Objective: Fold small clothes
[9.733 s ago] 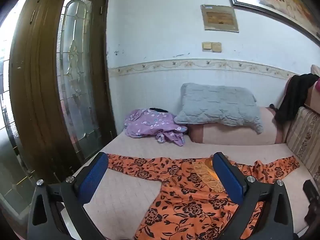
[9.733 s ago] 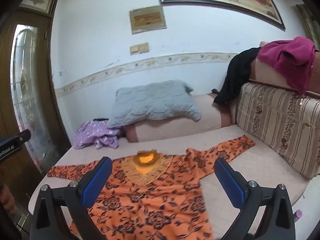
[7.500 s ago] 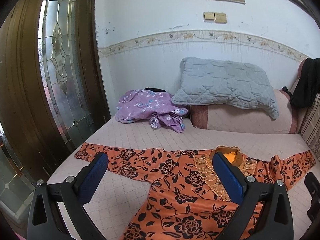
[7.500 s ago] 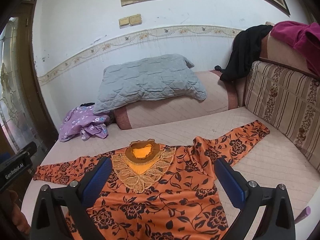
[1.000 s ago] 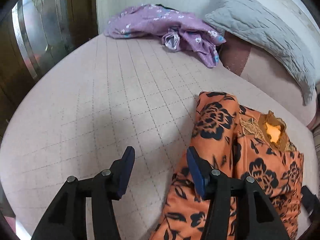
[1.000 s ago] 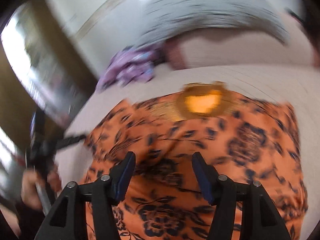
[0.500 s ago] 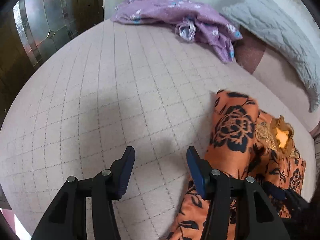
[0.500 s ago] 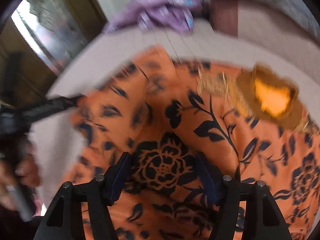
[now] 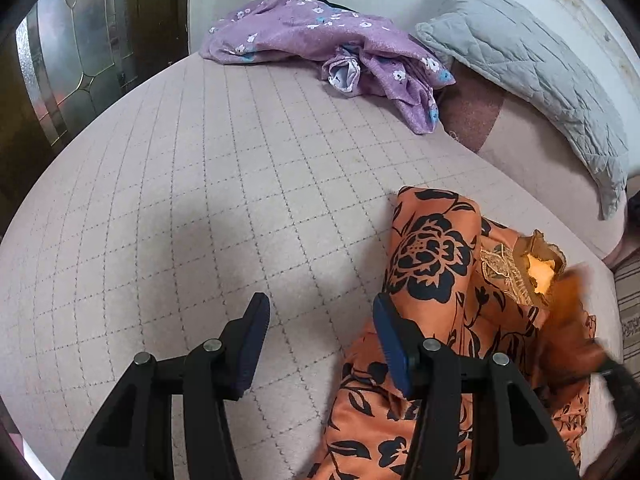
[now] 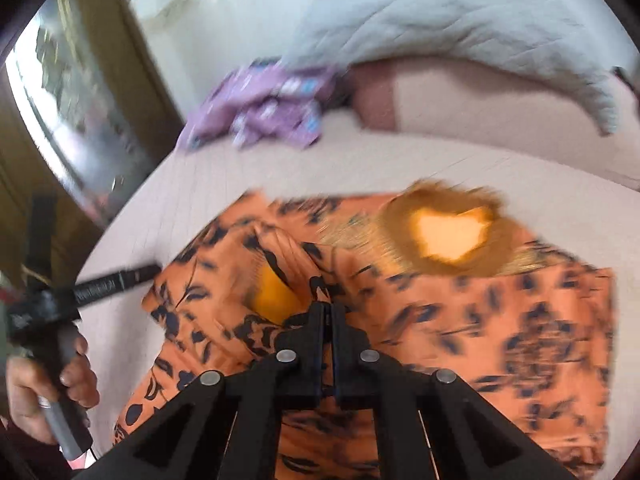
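An orange top with black flowers (image 9: 432,252) lies on the pink quilted bed (image 9: 200,200), its left side folded inward and the gold collar (image 10: 452,236) toward the pillow. My left gripper (image 9: 320,332) stands open over bare mattress, its right finger at the top's left edge. My right gripper (image 10: 329,310) hovers above the middle of the top, its jaws closing tight on a raised fold of orange cloth. In the left wrist view that lifted cloth is an orange blur (image 9: 568,320) at the right.
A crumpled purple floral garment (image 9: 332,48) lies at the head of the bed beside a grey quilted pillow (image 9: 532,68). A dark wooden door with glass (image 9: 72,64) stands left of the bed. A hand (image 10: 44,384) grips the left tool's handle.
The right gripper's jaws went from apart to closed on a fold of the orange top and lifted it. The left gripper stayed open in nearly the same place.
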